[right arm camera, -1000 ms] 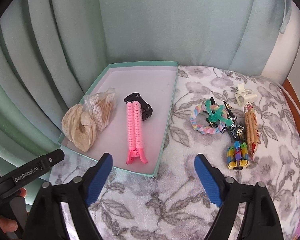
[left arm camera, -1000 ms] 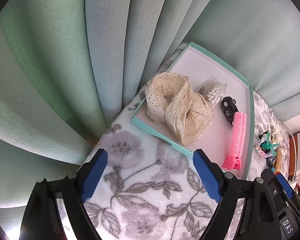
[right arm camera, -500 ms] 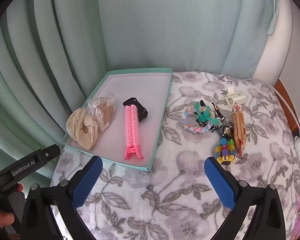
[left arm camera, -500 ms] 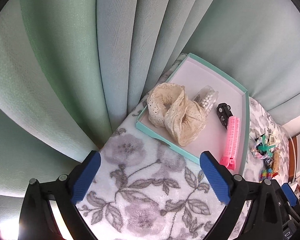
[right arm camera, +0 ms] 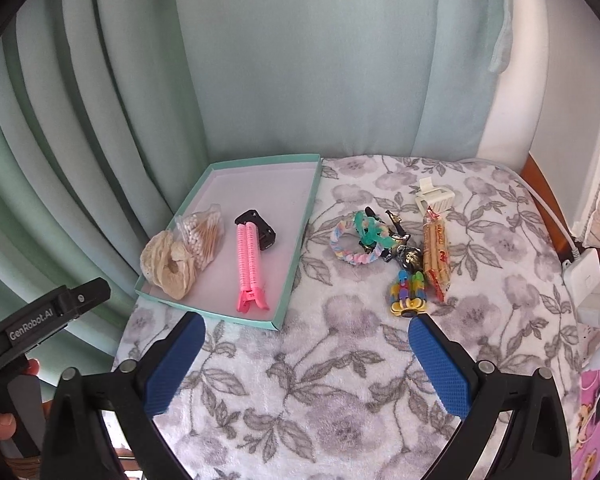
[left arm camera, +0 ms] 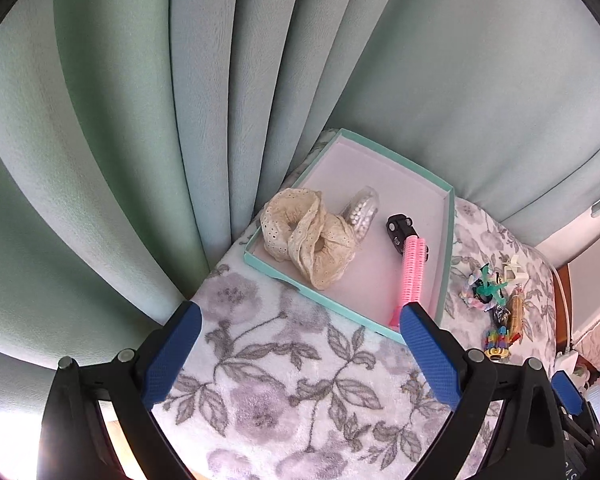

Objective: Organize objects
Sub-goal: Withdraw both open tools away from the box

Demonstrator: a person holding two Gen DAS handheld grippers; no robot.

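Between picks, I judge. My left gripper [left arm camera: 300, 354] has fingers wide apart and holds nothing, short of the tray [right arm camera: 296, 258], which carries the scrunchie [right arm camera: 168, 264], cotton buds [right arm camera: 204, 232] and pink clip [right arm camera: 250, 268]. Right gripper [right arm camera: 306, 362] likewise spread, empty. Next: braided ring [right arm camera: 350, 246], on the blanket [right arm camera: 340, 360] ahead of the right fingers, well apart.

"GenRobot.AI" stands in white letters on the black body of the left gripper [right arm camera: 52, 316], seen in the right wrist view.
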